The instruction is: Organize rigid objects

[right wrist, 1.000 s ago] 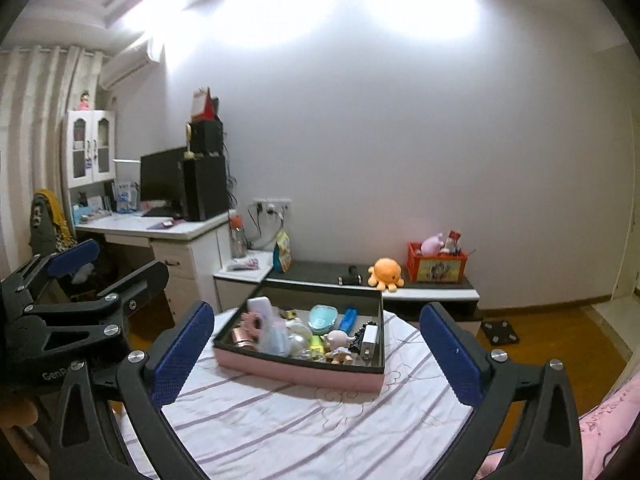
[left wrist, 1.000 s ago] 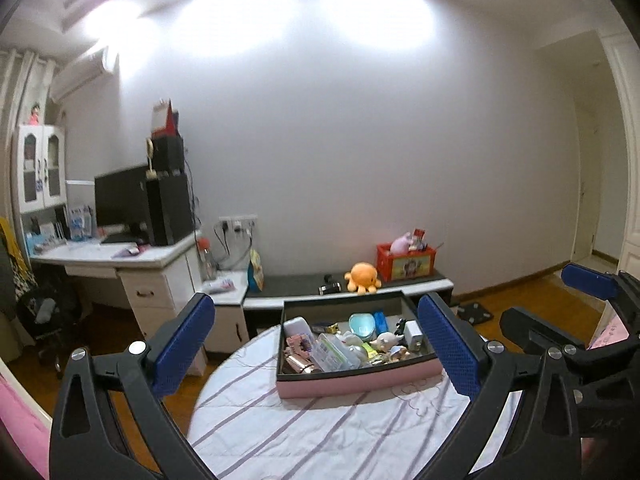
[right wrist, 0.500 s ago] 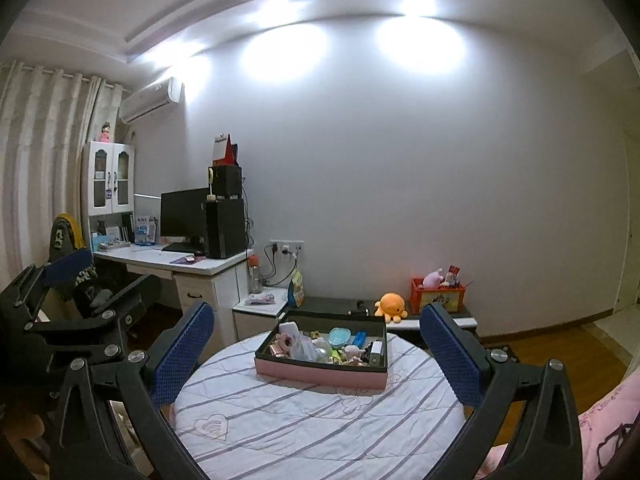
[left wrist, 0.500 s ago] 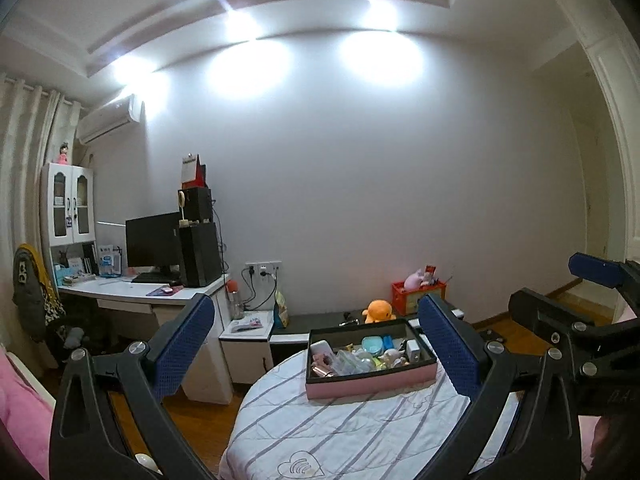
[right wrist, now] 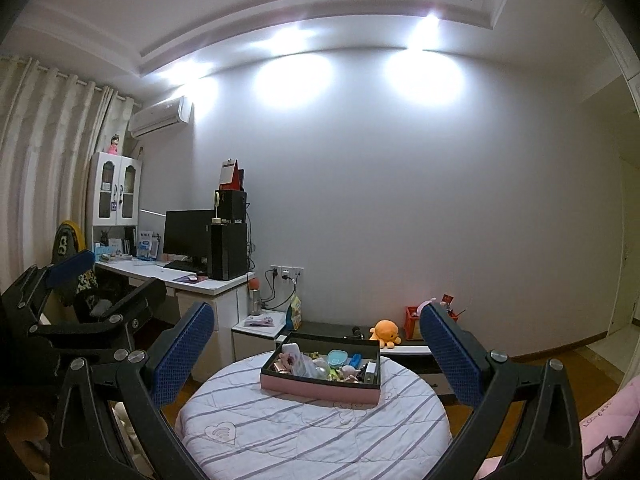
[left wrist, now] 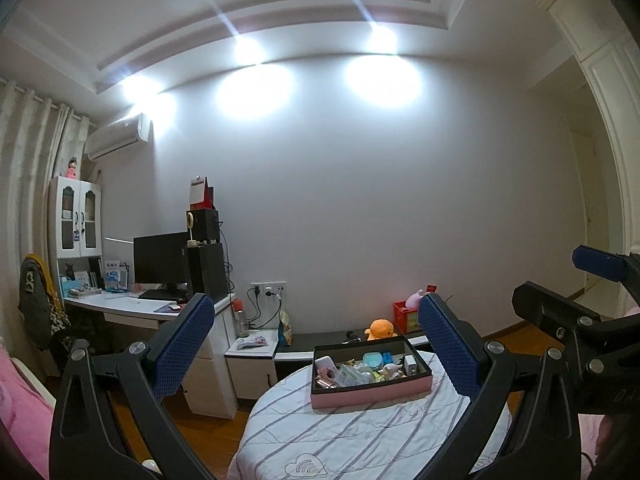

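**Both grippers held wide above the round table, nothing in either**

A round table (right wrist: 312,432) draped in a white quilted cloth with pale purple stripes and stitched heart motifs stands in a bedroom. On its far half sits a shallow rectangular box (right wrist: 320,389) with pink outer walls and a dark inside, filled with small rigid objects (right wrist: 332,364): a mint-green rounded case, a blue block, a white charger-like cube, little figurines. Most are too small to name.

Behind the table, a low dark bench carries an orange plush octopus (right wrist: 385,331) and a red crate (right wrist: 413,322). Left of the table stands a white desk (right wrist: 192,280) with a black monitor and tower; an air conditioner hangs high on the wall above the desk. The floor is wood.

The right gripper (right wrist: 316,350) has its jaws spread wide, empty, well short of the box. The left gripper (left wrist: 314,350) is likewise spread wide, empty, touching nothing. Both have matte black arms and textured blue pads (left wrist: 182,346).
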Demonstrator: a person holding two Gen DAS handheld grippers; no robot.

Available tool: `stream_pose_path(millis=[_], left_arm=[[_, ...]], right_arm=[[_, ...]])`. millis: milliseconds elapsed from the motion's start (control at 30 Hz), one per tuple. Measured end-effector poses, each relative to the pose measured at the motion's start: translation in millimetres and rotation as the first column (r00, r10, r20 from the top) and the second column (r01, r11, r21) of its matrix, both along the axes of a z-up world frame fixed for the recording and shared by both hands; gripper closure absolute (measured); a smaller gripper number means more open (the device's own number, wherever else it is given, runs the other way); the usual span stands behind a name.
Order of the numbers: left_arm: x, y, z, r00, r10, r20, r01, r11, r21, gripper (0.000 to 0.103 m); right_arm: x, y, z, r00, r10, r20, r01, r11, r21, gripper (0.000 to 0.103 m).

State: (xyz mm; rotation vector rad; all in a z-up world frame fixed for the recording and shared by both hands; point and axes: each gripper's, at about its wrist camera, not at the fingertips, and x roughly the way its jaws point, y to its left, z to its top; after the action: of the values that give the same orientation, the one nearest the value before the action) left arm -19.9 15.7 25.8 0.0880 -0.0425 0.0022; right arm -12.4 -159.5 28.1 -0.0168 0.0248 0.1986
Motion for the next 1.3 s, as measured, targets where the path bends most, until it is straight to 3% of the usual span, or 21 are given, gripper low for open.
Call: stream_pose_path(millis=[1300], left_arm=[[1.3, -1.5, -6.3, 1.0, -0.002, 0.001, 0.002, 1.0, 0.012, 0.0]], right_arm=[[-9.3, 0.4, 2.8, 1.0, -0.014, -0.019, 0.014, 1.0, 0.003, 0.0]])
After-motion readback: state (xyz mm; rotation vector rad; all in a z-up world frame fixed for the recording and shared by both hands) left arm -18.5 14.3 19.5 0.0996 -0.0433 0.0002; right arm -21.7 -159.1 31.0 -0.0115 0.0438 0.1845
